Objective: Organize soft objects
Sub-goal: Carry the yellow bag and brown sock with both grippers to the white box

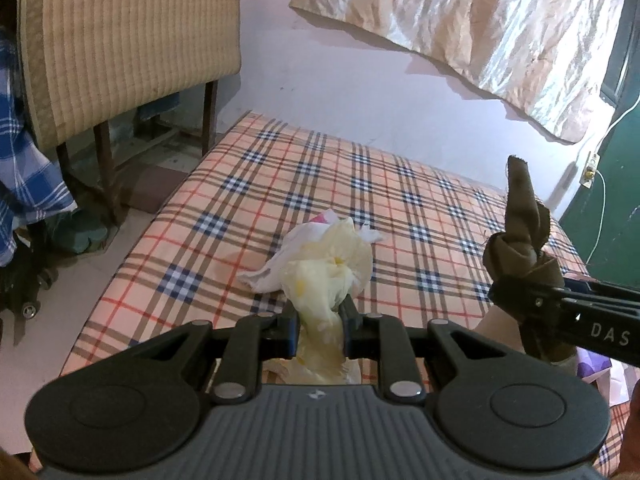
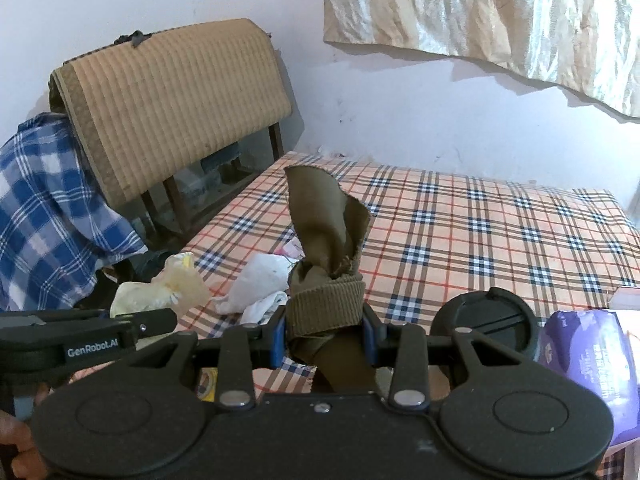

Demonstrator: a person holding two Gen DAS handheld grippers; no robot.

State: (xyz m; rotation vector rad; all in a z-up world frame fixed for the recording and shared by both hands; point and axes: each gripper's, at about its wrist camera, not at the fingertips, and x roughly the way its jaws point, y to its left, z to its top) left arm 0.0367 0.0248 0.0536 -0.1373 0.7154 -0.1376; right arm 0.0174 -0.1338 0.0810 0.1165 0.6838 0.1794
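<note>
My left gripper (image 1: 319, 322) is shut on a bunched pale yellow cloth (image 1: 332, 268), which puffs out above the fingers over the plaid bed. In the right wrist view that yellow cloth (image 2: 160, 294) shows at the left, above the left gripper's arm. My right gripper (image 2: 325, 334) is shut on an olive-brown garment (image 2: 324, 232) with a ribbed cuff; its loose end stands up over the fingers. From the left wrist view the olive garment (image 1: 520, 232) and right gripper (image 1: 520, 292) sit at the right. A white cloth (image 2: 260, 284) lies crumpled on the bed.
The bed has a checked orange, blue and white sheet (image 1: 360, 184). A frame draped with a tan woven mat (image 1: 128, 40) and a blue checked cloth (image 2: 48, 208) stands to the left. A purple packet (image 2: 588, 352) and a black round lid (image 2: 488, 320) lie at the right.
</note>
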